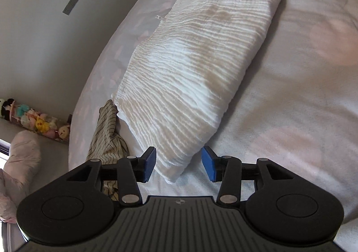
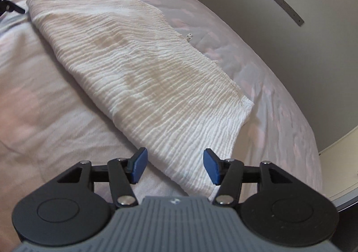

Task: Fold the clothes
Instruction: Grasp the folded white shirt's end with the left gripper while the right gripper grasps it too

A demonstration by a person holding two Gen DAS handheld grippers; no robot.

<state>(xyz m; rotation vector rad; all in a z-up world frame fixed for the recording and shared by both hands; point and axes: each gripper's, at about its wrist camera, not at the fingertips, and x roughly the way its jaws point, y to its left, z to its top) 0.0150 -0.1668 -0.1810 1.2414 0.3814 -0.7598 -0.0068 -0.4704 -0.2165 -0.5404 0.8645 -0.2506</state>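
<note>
Left gripper (image 1: 179, 163) jaws spread wide, holding nothing, straddling near corner of white crinkled cloth (image 1: 197, 59). Cloth lies folded in a long strip on the pale bed sheet (image 1: 290, 106), striped garment (image 1: 107, 135) touching its left end. Right gripper (image 2: 175, 165) also wide open and empty, over the cloth's (image 2: 143, 77) opposite corner.
</note>
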